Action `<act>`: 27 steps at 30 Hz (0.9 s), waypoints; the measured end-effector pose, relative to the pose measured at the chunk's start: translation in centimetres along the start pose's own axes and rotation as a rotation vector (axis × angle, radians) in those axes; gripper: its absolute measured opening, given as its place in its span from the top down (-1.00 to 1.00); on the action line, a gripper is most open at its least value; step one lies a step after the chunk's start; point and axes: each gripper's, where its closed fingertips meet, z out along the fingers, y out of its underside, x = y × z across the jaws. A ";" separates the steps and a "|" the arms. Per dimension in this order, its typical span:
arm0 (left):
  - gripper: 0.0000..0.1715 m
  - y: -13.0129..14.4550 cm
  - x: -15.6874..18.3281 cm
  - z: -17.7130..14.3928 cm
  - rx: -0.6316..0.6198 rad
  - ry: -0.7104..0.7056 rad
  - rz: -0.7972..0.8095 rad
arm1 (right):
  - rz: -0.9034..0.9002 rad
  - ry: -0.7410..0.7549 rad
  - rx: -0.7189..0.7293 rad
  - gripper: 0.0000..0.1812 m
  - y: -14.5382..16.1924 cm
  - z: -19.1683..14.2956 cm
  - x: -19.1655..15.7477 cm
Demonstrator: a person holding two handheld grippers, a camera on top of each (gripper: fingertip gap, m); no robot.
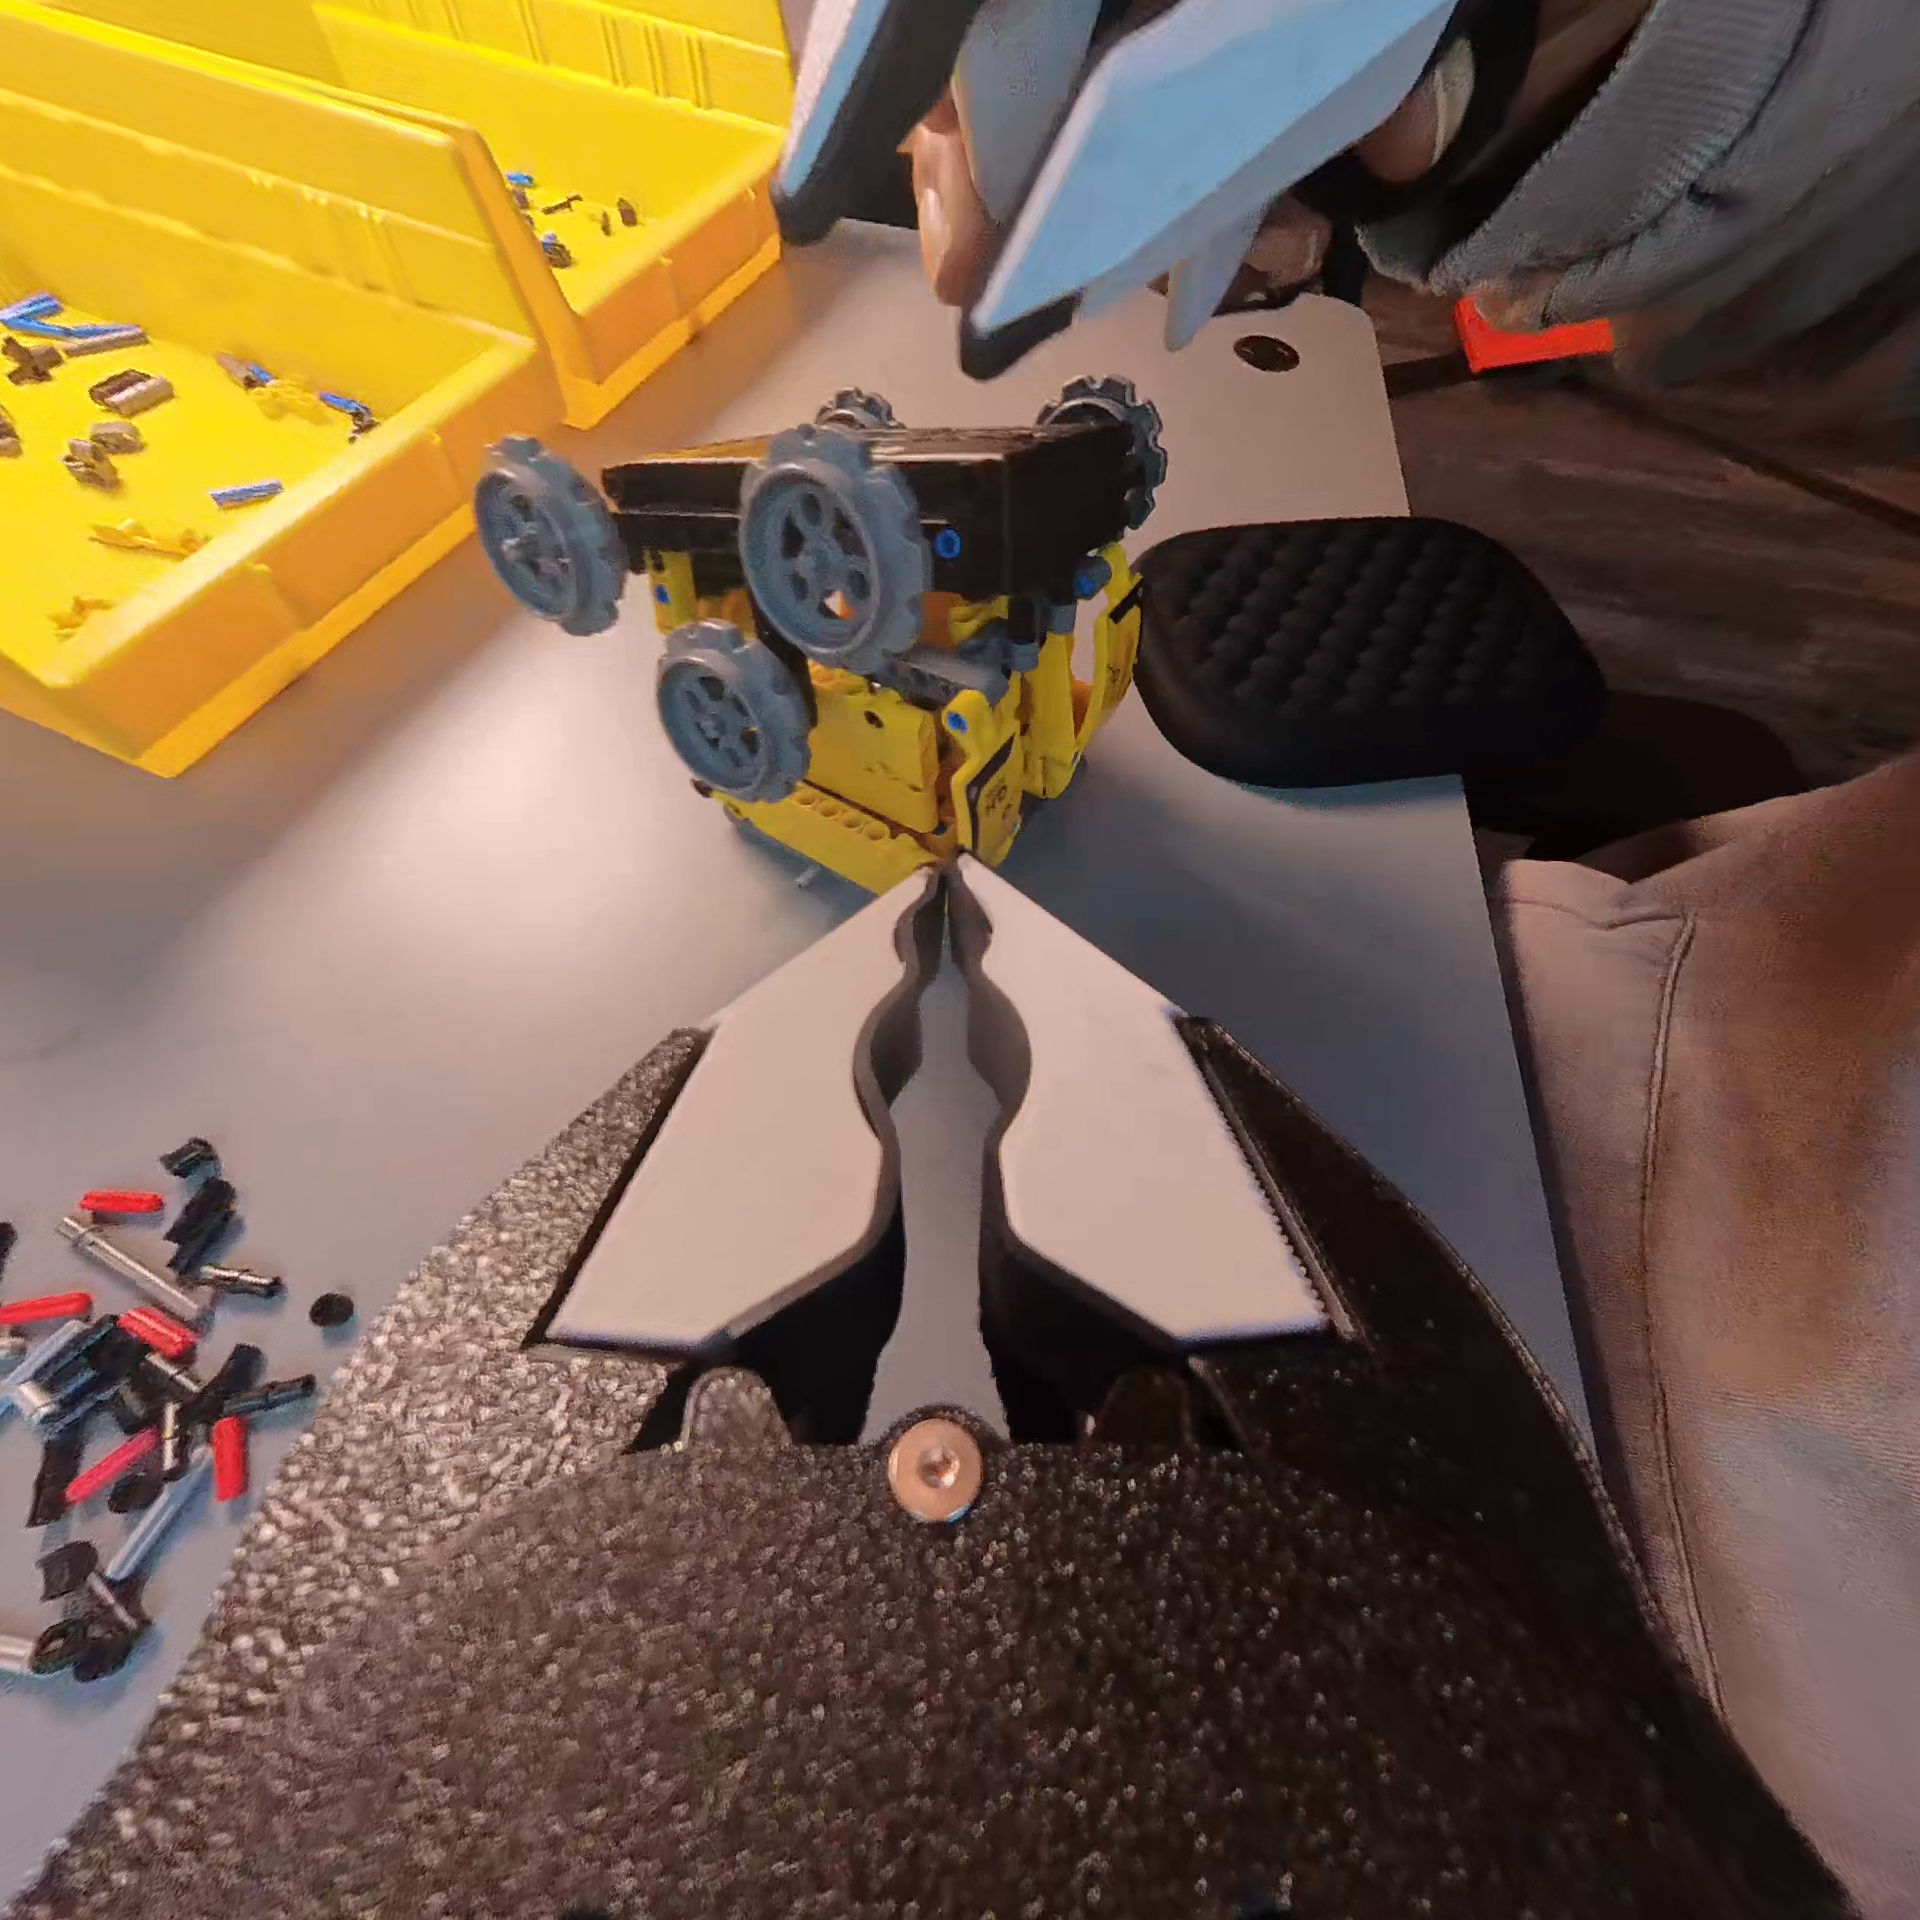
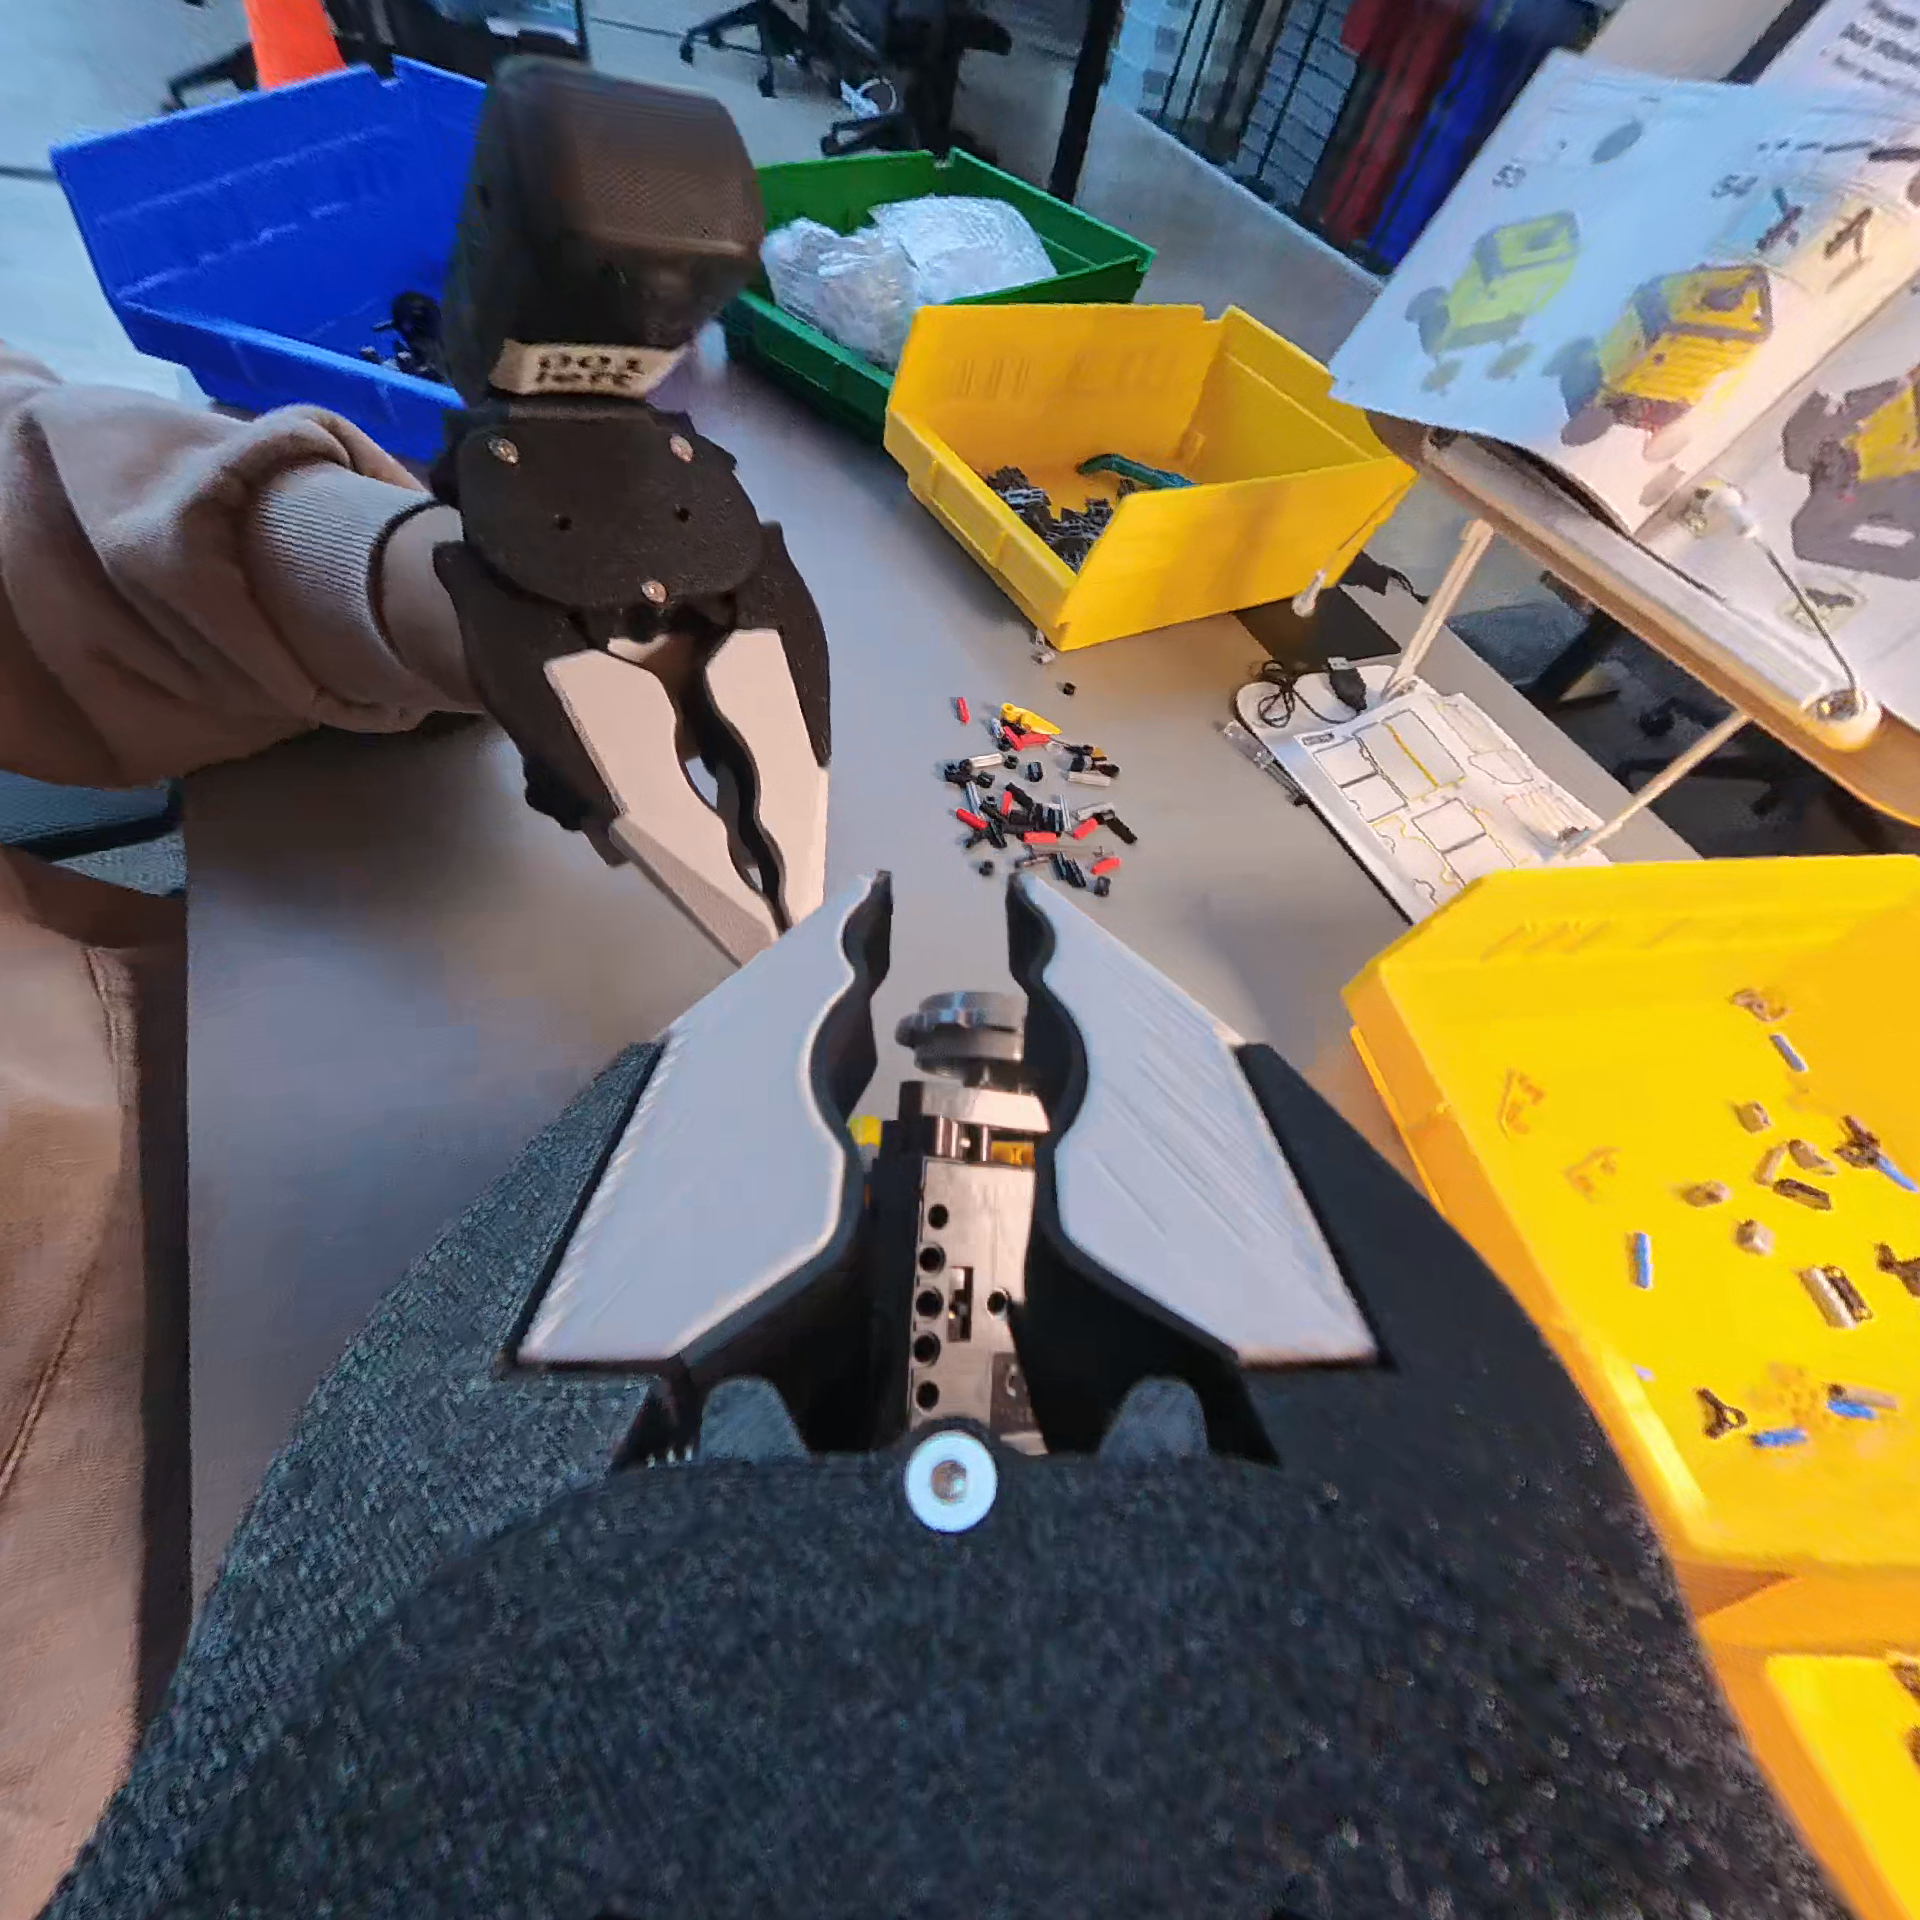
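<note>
A yellow and black brick-built vehicle model (image 1: pixel 883 738) with grey wheels lies overturned on the grey table (image 1: pixel 416 883), wheels up. My left gripper (image 1: pixel 948 878) is shut, its tips against the model's lower yellow corner; I cannot tell whether it pinches a piece. It also shows in the right wrist view (image 2: pixel 774 904). My right gripper (image 2: pixel 948 883) is open and hovers just over the model's black chassis (image 2: pixel 956 1226), which shows between its fingers. In the left wrist view the right gripper (image 1: pixel 894 281) hangs above the model, apart from it.
Yellow bins (image 1: pixel 260 623) with small parts stand to the left. Loose red, black and grey pins (image 2: pixel 1039 810) lie on the table. Blue (image 2: pixel 260 239), green (image 2: pixel 1091 260) and yellow (image 2: pixel 1195 561) bins stand behind. An instruction booklet (image 2: pixel 1662 312) rests on a stand. A black armrest (image 1: pixel 1351 644) lies past the table edge. My hands' fingertips stand some 9 centimeters from each other.
</note>
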 end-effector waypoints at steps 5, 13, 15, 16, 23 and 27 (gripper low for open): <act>0.67 -1.1 -2.6 -1.3 0.104 0.011 -0.089 | -0.037 0.085 -0.162 0.34 4.1 -1.3 1.6; 0.29 -1.3 -3.8 1.5 0.128 0.068 -0.086 | -0.152 0.138 -0.328 0.41 7.8 -0.9 0.9; 0.27 -1.4 -3.9 2.6 0.107 0.099 -0.043 | -0.193 0.093 -0.321 0.44 7.7 -0.9 0.4; 0.26 -1.4 -3.6 3.2 0.096 0.146 -0.038 | -0.225 0.062 -0.319 0.46 7.6 -1.0 0.1; 0.52 -1.5 -1.2 4.8 0.044 0.207 0.084 | -0.376 -0.020 -0.341 0.51 8.6 -3.5 0.0; 0.53 -1.9 -0.9 3.9 0.097 0.131 0.096 | -0.330 0.024 -0.339 0.52 8.8 -3.7 0.1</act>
